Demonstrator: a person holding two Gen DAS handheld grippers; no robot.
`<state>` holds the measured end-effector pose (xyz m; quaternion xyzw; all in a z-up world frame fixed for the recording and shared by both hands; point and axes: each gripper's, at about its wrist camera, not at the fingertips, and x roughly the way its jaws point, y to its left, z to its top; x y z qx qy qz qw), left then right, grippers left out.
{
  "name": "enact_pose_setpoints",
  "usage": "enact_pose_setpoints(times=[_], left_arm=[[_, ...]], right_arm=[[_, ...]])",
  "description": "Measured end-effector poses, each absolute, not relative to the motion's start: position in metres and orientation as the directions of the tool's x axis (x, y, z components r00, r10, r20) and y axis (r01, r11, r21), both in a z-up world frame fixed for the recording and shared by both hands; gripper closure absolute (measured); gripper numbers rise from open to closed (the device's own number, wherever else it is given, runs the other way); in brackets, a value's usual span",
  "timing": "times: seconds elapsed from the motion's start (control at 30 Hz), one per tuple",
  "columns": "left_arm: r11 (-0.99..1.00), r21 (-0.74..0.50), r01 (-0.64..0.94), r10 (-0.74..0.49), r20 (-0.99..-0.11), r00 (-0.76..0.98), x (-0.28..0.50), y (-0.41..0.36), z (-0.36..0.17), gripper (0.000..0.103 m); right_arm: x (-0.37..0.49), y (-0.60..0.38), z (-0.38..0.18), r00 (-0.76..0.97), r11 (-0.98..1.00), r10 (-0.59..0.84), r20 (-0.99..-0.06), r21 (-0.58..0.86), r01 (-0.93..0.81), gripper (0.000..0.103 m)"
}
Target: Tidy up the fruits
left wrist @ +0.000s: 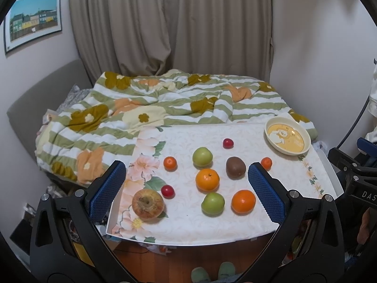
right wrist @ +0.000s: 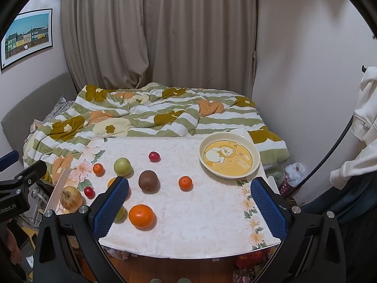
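While both hand-held grippers, left (left wrist: 187, 189) and right (right wrist: 189, 206), hover spread and empty above the table (right wrist: 200, 231), pick one fruit. Centre your right jaws around the nearest orange (right wrist: 141, 215), close gently, then carry it to the empty plate (right wrist: 255, 158) at the far right corner.

Beige curtains (left wrist: 169, 23), framed picture (left wrist: 33, 21), floral quilted bed (left wrist: 153, 103), wooden floor (left wrist: 188, 257).

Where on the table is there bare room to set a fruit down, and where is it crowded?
Free: the plate holds nothing, and bare tabletop runs between the small mandarin, the large orange and the right edge. Crowded: the left half, where the kiwi, green apples and russet apple cluster.
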<state>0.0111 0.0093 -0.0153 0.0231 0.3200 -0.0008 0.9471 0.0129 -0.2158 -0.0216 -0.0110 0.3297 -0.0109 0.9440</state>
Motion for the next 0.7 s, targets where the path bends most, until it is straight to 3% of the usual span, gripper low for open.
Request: enact_pose_setpoints(times=[0.7], left_arm=[[1.0,0.023,0.013,0.003,-0.606,0.795,0.0082,0.0056,-0.0184,0.0]], right_arm=[[0.0119,-0.2223,-0.024,0.785,1.0,-0.005,-0.62,-0.004,0.004,0.0]])
